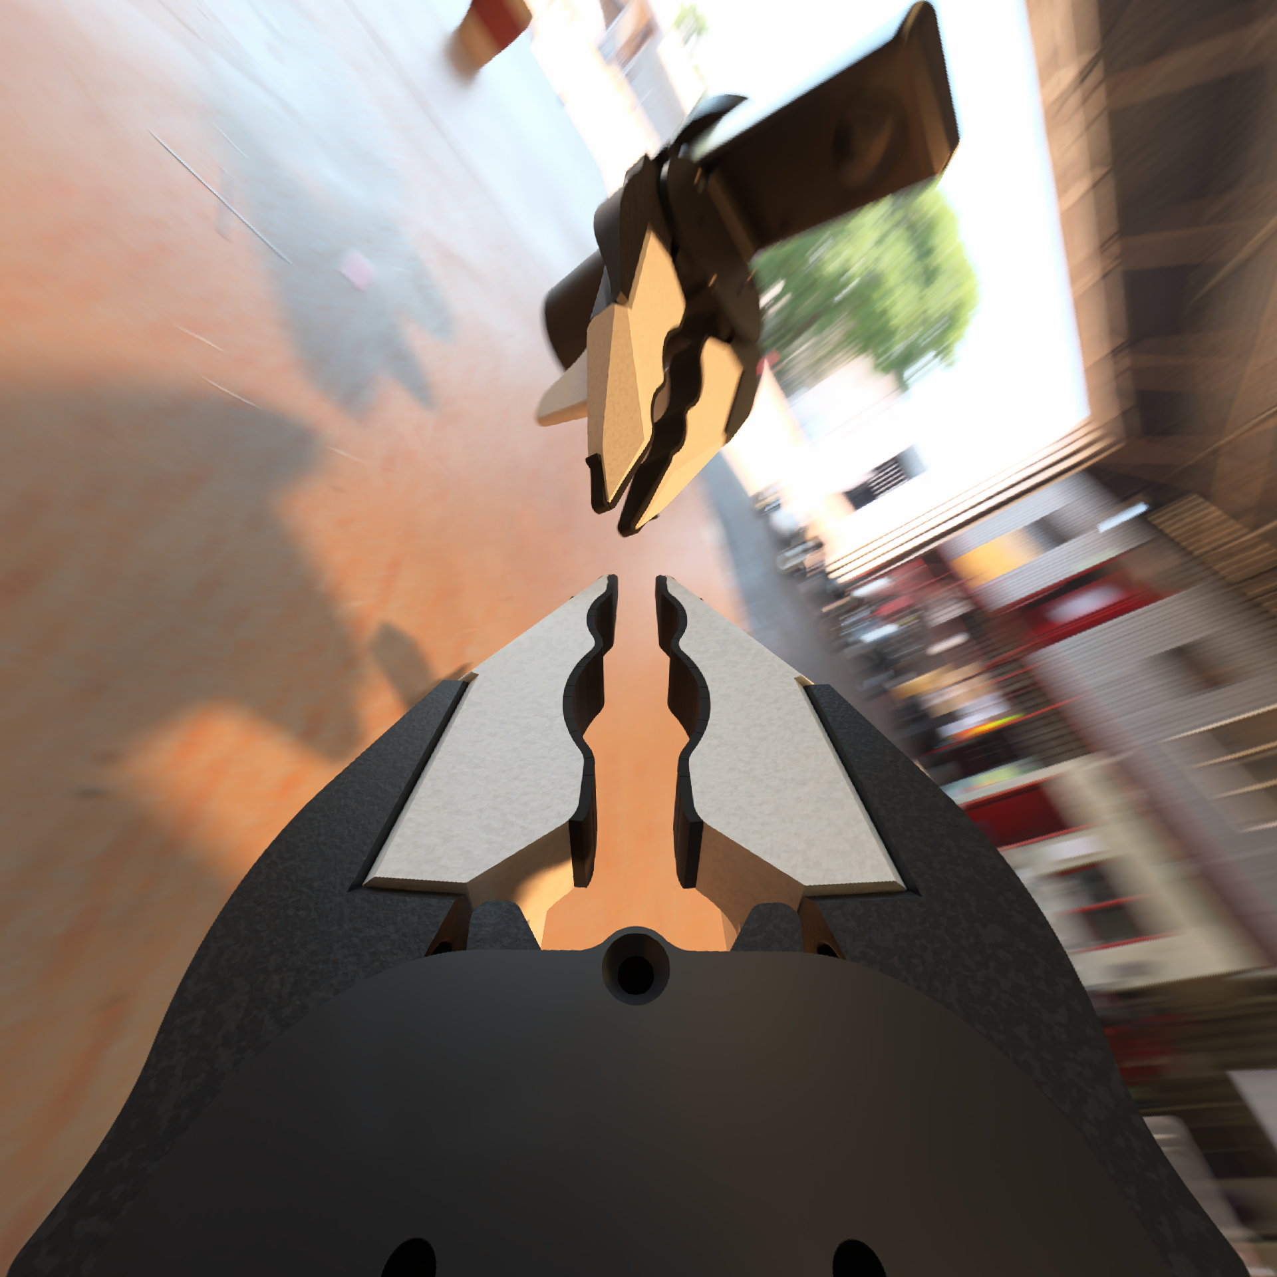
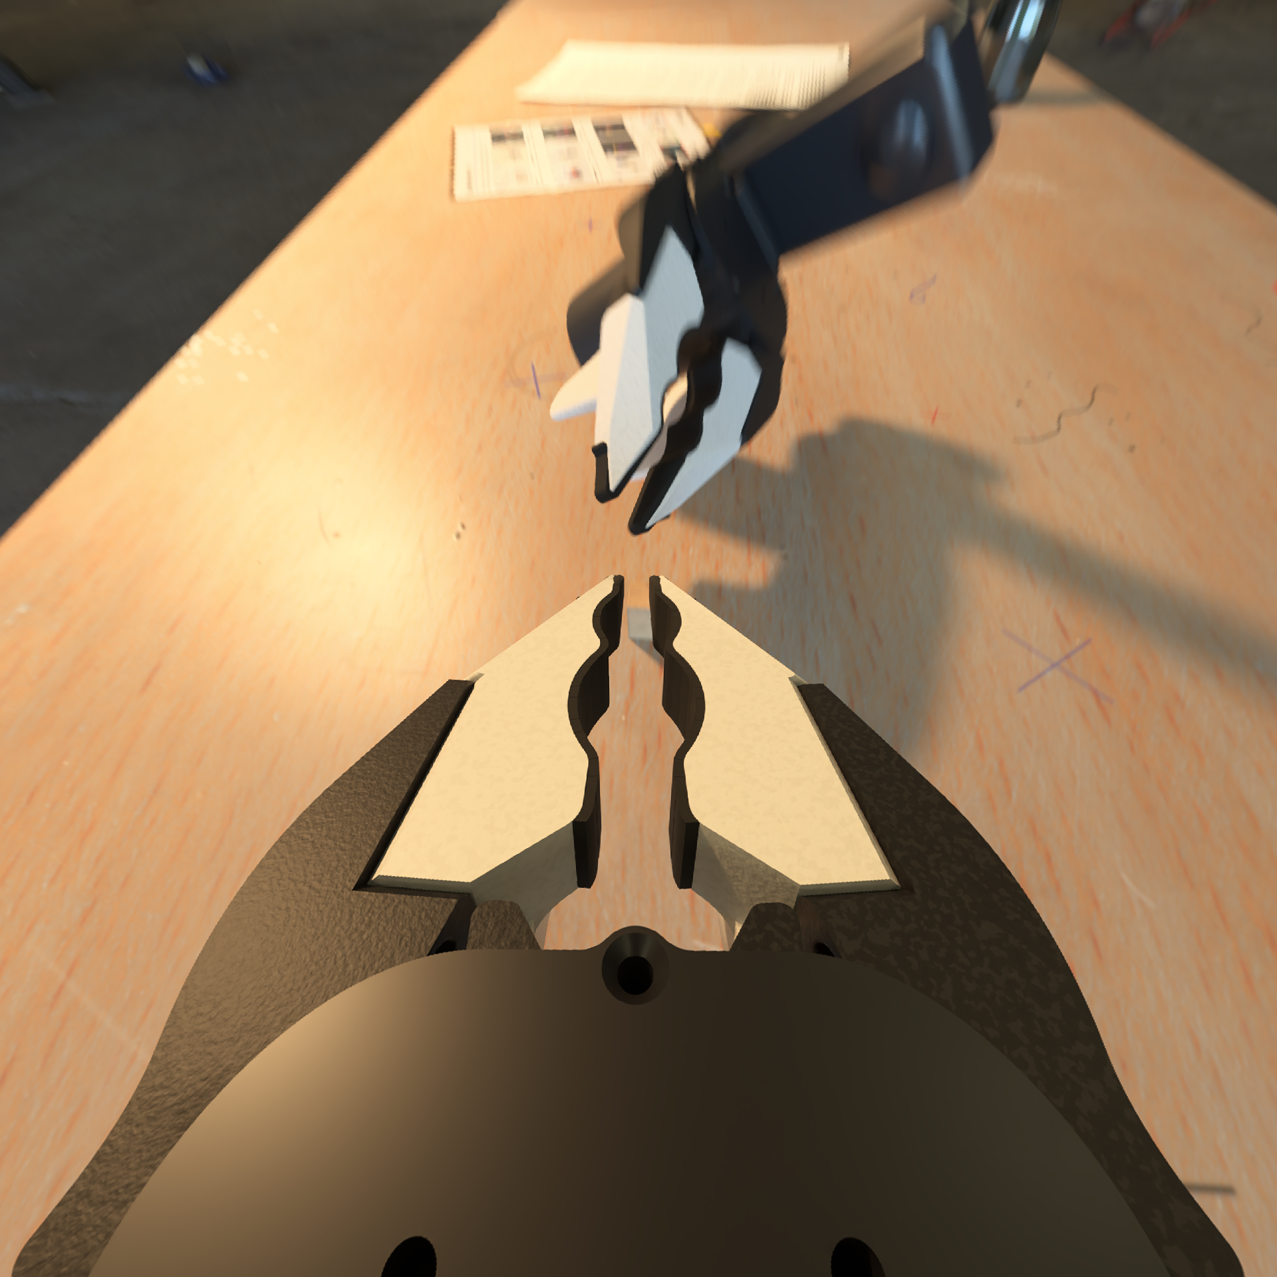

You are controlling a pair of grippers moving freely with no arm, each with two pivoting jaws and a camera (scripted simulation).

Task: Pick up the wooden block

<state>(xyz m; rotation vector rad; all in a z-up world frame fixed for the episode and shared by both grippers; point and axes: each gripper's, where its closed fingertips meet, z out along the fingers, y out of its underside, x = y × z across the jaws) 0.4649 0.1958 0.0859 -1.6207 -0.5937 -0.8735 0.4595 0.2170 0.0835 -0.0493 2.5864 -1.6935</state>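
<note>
Though blurred, wooden block (image 1: 492,31), perhaps the far tan piece, seems light, stiff; grasp flat sides. Left gripper (image 1: 636,587), right gripper (image 2: 636,587): slightly apart, empty.

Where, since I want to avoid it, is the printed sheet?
In the right wrist view, upper centre, the printed sheet lies on the table beyond the left gripper.

Left gripper (image 1: 636,580): matte black speckled shell, domed base with a round screw recess at centre and two dark holes low down. Fingers (image 1: 511,753) are flat pale cream wedges tapering to the tips, with wavy black inner pads. Right gripper (image 2: 636,580): same build, shell looks brownish in warm light, cream fingers (image 2: 511,753), black scalloped pads, same screw recess.
</note>
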